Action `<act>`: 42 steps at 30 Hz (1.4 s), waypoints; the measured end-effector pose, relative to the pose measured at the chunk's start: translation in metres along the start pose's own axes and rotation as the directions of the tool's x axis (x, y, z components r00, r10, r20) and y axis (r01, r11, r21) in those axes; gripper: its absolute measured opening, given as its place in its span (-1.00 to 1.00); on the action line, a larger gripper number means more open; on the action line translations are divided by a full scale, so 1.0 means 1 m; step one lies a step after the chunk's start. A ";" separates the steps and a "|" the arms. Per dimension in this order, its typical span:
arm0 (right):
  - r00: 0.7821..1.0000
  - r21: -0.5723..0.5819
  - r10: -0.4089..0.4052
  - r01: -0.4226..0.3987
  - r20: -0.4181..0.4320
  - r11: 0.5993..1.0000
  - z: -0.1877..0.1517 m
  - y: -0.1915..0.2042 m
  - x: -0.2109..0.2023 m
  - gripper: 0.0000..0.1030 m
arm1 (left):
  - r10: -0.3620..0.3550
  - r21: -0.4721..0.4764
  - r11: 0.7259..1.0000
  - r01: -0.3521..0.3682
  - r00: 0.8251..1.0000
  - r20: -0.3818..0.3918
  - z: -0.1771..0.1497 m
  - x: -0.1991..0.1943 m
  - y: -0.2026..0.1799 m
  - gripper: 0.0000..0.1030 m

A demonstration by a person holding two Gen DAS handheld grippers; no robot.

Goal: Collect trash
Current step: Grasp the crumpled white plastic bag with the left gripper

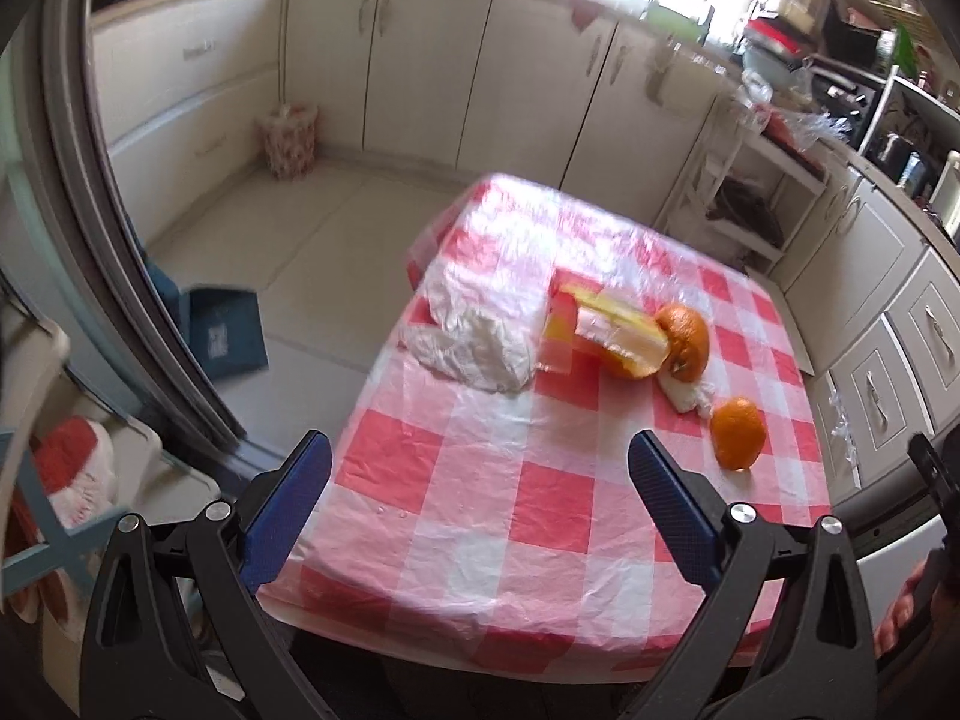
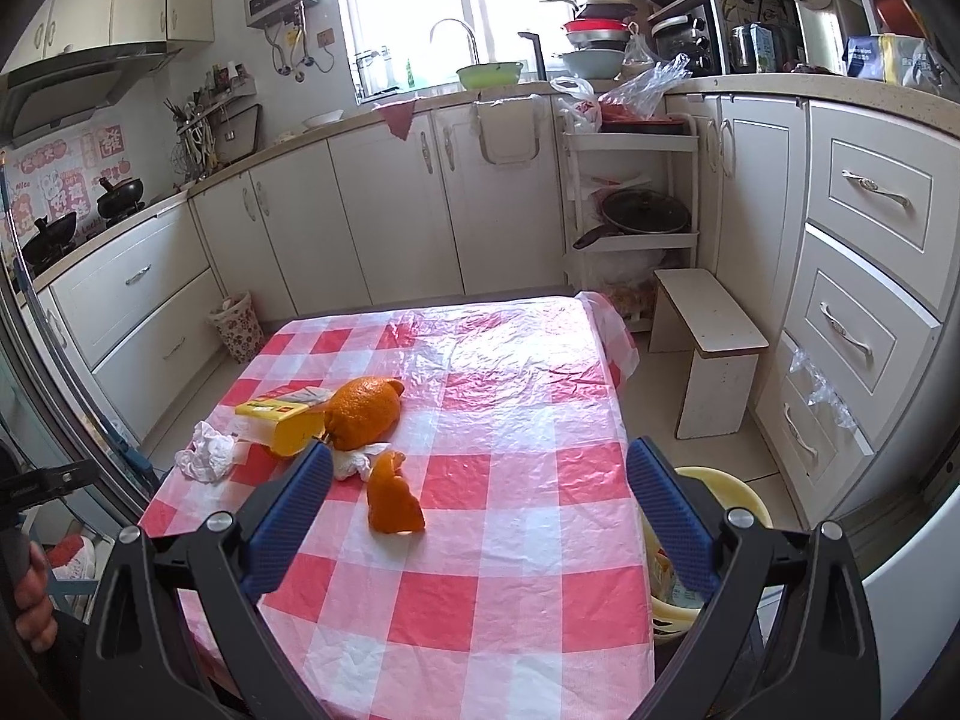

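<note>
On the checked table (image 2: 492, 570) you have two orange peels (image 2: 393, 495), two tissues (image 2: 207, 450), one yellow carton (image 2: 288, 414); both grippers, left gripper (image 1: 480, 468) and right gripper (image 2: 480, 468), gape wide, empty.

Window (image 2: 414, 6) blown out, tablecloth (image 2: 510, 354) glare, fisheye edges

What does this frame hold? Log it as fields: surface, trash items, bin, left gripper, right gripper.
surface: checked tablecloth
trash items: small orange peel, large orange peel, yellow carton, crumpled tissue, small tissue
bin: yellow basket, beside the table
left gripper: open, empty
right gripper: open, empty
</note>
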State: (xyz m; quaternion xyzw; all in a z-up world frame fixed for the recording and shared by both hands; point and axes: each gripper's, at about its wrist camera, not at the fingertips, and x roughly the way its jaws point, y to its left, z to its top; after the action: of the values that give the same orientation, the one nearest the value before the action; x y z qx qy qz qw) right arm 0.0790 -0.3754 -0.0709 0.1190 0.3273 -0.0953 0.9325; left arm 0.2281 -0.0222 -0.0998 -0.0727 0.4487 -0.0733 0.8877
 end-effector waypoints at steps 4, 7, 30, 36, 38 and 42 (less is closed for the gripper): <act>1.000 0.015 0.008 -0.008 -0.015 1.000 0.000 -0.003 0.003 0.82 | -0.035 -0.035 0.999 0.030 0.987 -0.154 0.014 0.051 0.002 0.85; 0.999 0.043 0.024 -0.023 -0.034 0.999 -0.001 -0.007 0.007 0.82 | 0.004 0.043 0.999 0.003 0.985 -0.172 0.027 0.074 -0.014 0.85; 0.989 0.052 0.094 -0.089 -0.117 0.995 -0.005 0.010 0.037 0.82 | 0.046 0.100 0.995 -0.016 0.949 -0.313 0.060 0.162 -0.014 -0.96; 0.986 0.093 0.107 -0.096 -0.127 0.991 -0.007 0.002 0.036 0.82 | -0.066 0.043 0.996 0.082 0.953 -0.296 0.057 0.136 -0.001 -0.99; 0.985 0.117 0.114 -0.100 -0.127 0.988 -0.007 -0.003 0.034 0.82 | -0.091 0.018 0.995 0.099 0.956 -0.280 0.058 0.130 0.004 -0.99; 0.979 0.173 0.150 -0.125 -0.137 0.977 -0.009 -0.010 0.035 0.82 | -0.081 -0.030 0.997 0.076 0.952 -0.296 0.063 0.146 0.009 -0.19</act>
State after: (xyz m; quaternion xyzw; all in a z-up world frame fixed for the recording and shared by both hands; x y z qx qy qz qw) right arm 0.0983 -0.3864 -0.1015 0.2242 0.3785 -0.0478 0.8968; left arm 0.3648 -0.0381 -0.1795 -0.0866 0.5742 -0.1147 0.8060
